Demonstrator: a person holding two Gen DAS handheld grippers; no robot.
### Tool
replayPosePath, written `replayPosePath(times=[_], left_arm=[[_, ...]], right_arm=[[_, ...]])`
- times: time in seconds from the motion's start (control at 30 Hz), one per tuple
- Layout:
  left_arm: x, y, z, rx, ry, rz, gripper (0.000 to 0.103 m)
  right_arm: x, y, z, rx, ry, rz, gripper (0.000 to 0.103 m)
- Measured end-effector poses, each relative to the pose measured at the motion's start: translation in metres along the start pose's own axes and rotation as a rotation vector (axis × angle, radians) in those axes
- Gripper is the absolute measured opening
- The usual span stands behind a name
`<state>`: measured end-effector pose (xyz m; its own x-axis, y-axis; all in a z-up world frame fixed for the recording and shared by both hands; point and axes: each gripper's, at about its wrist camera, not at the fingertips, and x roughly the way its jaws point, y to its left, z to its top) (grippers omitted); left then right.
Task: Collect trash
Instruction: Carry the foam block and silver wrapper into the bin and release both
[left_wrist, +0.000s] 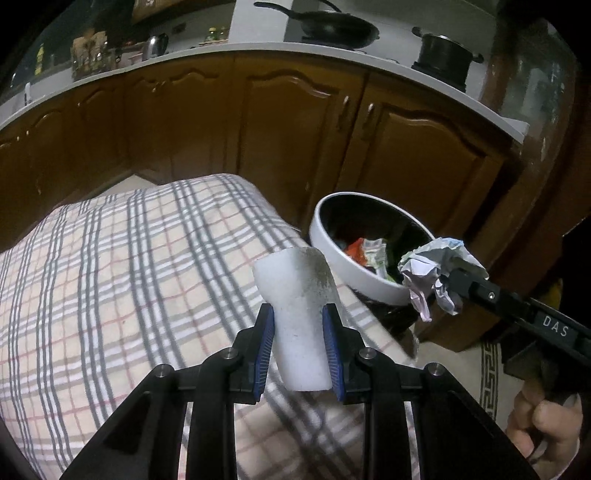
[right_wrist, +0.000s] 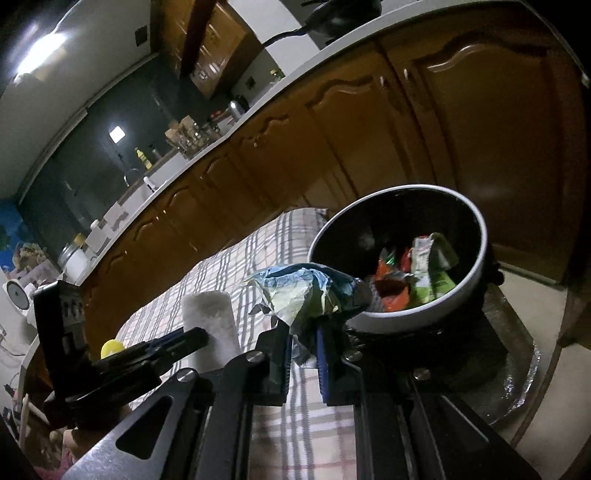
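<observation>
Left tongs (left_wrist: 298, 341): clamped on a white foam block (left_wrist: 299, 314), held above the checked worktop (left_wrist: 110, 277), short of the bin.
Right tongs (right_wrist: 303, 349): pinched on a crumpled wrapper (right_wrist: 306, 291) — it hangs at the near rim of the white bin (right_wrist: 476, 273), not clearly over the opening.
Bin: 1 tub beside the worktop edge, already holding coloured wrappers (right_wrist: 417, 277).
Risk, wrapper: released now, it may catch the rim and drop to the floor.
Risk, block: only its lower part is gripped — a tilt could let it slip.
Risk, tongs: both aim at 1 opening and could knock together.
</observation>
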<state>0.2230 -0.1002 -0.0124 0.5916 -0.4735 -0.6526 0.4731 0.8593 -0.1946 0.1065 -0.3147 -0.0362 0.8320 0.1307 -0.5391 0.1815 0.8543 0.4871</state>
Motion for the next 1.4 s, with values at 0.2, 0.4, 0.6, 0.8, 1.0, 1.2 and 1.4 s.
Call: replayPosePath(times=[0.2, 0.4, 0.6, 0.8, 1.0, 1.2, 1.4], left_arm=[[0.006, -0.016, 0.008, 0.030, -0.002, -0.011, 0.025], [0.018, -0.031, 0.019, 0.053, -0.002, -0.025, 0.025], [0.034, -0.040, 0.032, 0.061, -0.002, -0.039, 0.025], [0.050, -0.046, 0.045, 0.070, 0.001, -0.053, 0.025], [0.066, -0.051, 0.056, 0.071, 0.007, -0.060, 0.025], [0.078, -0.053, 0.064, 0.068, 0.015, -0.062, 0.025], [0.086, -0.057, 0.074, 0.077, 0.009, -0.055, 0.025]], right_arm=[[-0.008, -0.012, 0.005, 0.010, -0.023, -0.016, 0.011], [-0.013, -0.024, 0.012, 0.021, -0.036, -0.033, 0.011], [-0.015, -0.034, 0.022, 0.025, -0.046, -0.050, 0.011], [-0.013, -0.040, 0.033, 0.018, -0.050, -0.068, 0.011], [-0.008, -0.045, 0.043, 0.014, -0.047, -0.089, 0.011], [-0.003, -0.047, 0.051, 0.009, -0.050, -0.099, 0.011], [0.002, -0.049, 0.058, 0.003, -0.049, -0.107, 0.011]])
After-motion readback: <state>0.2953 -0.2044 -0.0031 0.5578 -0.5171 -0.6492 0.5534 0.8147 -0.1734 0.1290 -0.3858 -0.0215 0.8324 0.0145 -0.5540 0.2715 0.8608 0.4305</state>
